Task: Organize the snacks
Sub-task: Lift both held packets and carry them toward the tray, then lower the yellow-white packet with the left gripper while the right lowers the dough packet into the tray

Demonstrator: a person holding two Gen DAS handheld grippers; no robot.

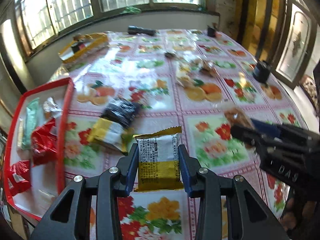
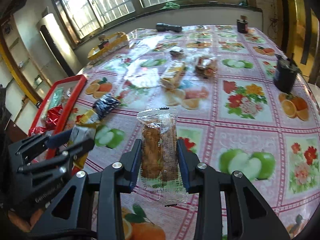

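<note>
At far left I see the red tray (image 1: 64, 120) on the table (image 1: 200, 104), loaded with red and green wrappers. My left tongs (image 1: 159, 156) are clamped on a yellow-and-white snack packet (image 1: 160, 158), held just right of the tray. My right tongs (image 2: 159, 158) are clamped on a clear-wrapped biscuit bar (image 2: 160, 150) above the table.

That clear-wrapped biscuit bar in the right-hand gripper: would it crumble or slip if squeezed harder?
The clear-wrapped biscuit bar looks crumbly, so harder squeezing would probably crack it. Its glossy film looks slippery, though the right gripper pinches both sides. It is probably light.
</note>
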